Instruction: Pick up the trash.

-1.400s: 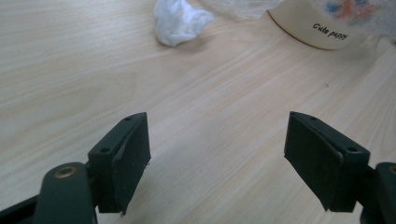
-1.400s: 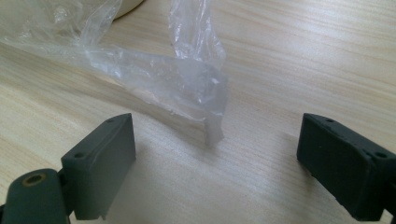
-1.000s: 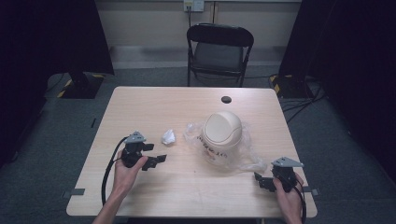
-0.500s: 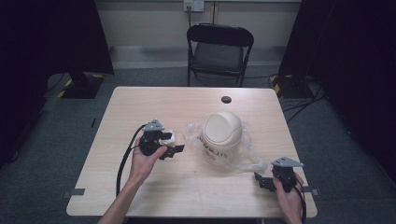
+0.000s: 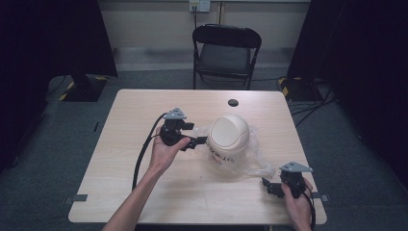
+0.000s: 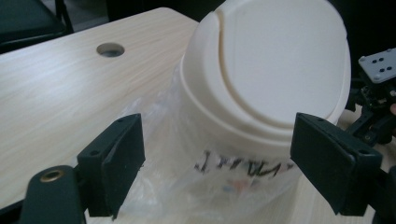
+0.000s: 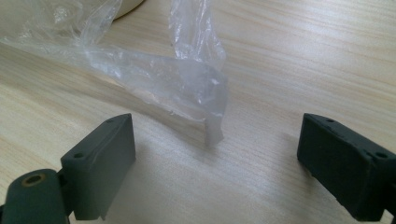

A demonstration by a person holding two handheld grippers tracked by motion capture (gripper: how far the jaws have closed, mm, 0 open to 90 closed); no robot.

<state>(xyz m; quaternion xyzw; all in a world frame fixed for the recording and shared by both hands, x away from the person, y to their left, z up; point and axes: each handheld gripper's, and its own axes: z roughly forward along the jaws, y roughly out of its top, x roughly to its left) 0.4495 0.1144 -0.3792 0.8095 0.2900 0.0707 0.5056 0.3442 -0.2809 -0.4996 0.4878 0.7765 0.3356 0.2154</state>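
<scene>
My left gripper [image 5: 198, 142] hangs just beside the cream bin [image 5: 228, 139], on its left as the high view shows it, and its jaws have just been opening; they stand wide apart with nothing pressed between them. Along those jaws, in the left gripper view, I look at the bin's domed swing lid [image 6: 275, 60] and at the clear plastic bag [image 6: 187, 154] that wraps the bin's body, with dark lettering blurred behind the film. The bin stands upright near the middle of the wooden table [image 5: 139, 115], and the bag spreads out around its foot toward my right side. My right gripper [image 5: 274, 188] rests low at the table's near right corner, well apart from the bin, its jaws also spread wide and empty. In the right gripper view a crumpled tail of the bag lies on the wood just ahead of the jaws, between their lines but touching neither. A small round hole [image 5: 233, 102] sits in the tabletop beyond the bin.
</scene>
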